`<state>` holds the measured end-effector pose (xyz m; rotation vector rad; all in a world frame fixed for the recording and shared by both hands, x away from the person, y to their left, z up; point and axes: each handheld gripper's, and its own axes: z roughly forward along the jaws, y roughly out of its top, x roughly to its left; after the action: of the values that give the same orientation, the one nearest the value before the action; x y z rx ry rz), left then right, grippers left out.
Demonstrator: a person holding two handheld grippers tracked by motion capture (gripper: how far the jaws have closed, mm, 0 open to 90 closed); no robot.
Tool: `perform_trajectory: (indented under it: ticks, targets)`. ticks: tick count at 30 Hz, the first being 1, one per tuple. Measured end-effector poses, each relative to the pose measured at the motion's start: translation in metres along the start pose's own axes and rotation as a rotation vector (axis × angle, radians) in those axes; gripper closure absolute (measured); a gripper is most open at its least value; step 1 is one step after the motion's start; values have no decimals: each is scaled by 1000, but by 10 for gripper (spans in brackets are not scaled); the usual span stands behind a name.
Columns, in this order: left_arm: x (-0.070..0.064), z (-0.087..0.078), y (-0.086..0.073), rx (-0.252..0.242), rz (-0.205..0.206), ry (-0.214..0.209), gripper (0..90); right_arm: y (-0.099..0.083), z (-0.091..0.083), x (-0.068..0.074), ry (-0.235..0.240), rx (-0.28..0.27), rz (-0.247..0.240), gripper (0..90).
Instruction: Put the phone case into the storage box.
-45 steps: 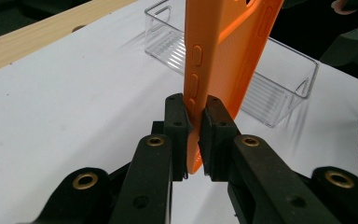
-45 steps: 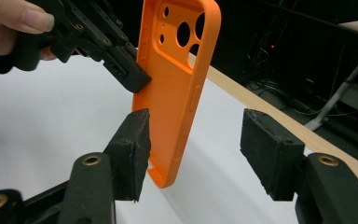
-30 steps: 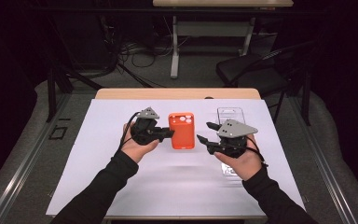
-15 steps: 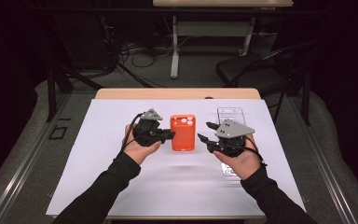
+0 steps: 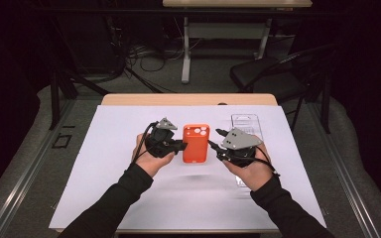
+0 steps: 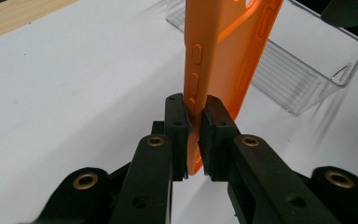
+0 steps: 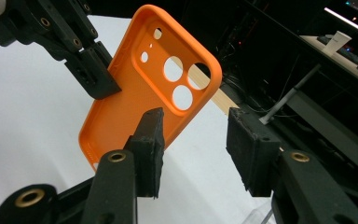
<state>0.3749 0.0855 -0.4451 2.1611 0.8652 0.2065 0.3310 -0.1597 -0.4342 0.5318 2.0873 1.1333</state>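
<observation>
The left gripper [image 6: 193, 135] was clamped on the long edge of the one orange phone case [image 5: 196, 143], holding it above the white table cover [image 5: 104, 148] between both hands. The right gripper [image 7: 193, 149] stood open just beside the case's other edge. To do the handover well, it would need to close squarely on that rim, clear of the camera cut-outs, before the left let go; one clear plastic tray [image 5: 245, 124] lay behind.
</observation>
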Motion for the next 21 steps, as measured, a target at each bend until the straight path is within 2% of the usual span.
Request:
perform_trajectory:
  ticks: [7,13,21]
  targets:
    - [-3,3,0,25,14,23,823,4,5,0,-11,15,-2,597]
    - [-5,5,0,30,9,29,823,10,7,1,-20,36,-8,626]
    - [-7,7,1,38,3,35,823,16,13,3,-54,66,-50,670]
